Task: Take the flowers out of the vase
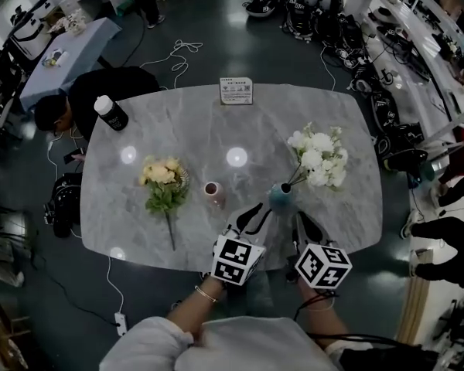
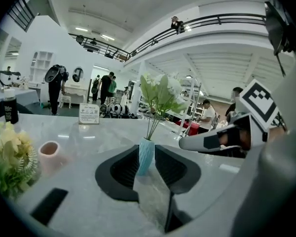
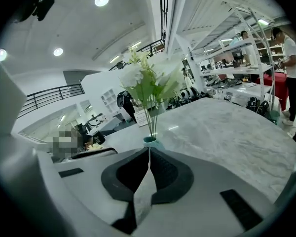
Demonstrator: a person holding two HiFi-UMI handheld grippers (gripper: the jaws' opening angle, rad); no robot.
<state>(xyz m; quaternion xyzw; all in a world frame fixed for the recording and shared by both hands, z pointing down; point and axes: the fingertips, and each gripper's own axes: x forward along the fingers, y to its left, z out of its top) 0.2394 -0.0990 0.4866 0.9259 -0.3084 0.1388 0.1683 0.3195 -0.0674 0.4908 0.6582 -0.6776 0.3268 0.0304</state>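
Head view: white flowers (image 1: 319, 158) stand in a small blue vase (image 1: 279, 196) on the grey marble table (image 1: 216, 130), with a yellow bouquet (image 1: 164, 182) lying flat nearby. Left gripper view: the left gripper (image 2: 147, 152) is released, its jaws parted around the ribbed vase without pressing it. Right gripper view: the right gripper (image 3: 148, 151) is clenched and empty, and only the vase's rim shows.

Head camera: above me, looking steeply down on the marble table (image 1: 201, 130). Cameras on my left gripper (image 1: 264, 209) and right gripper (image 1: 301, 216): low, close, facing across it. All three share the blue vase (image 1: 279, 196).
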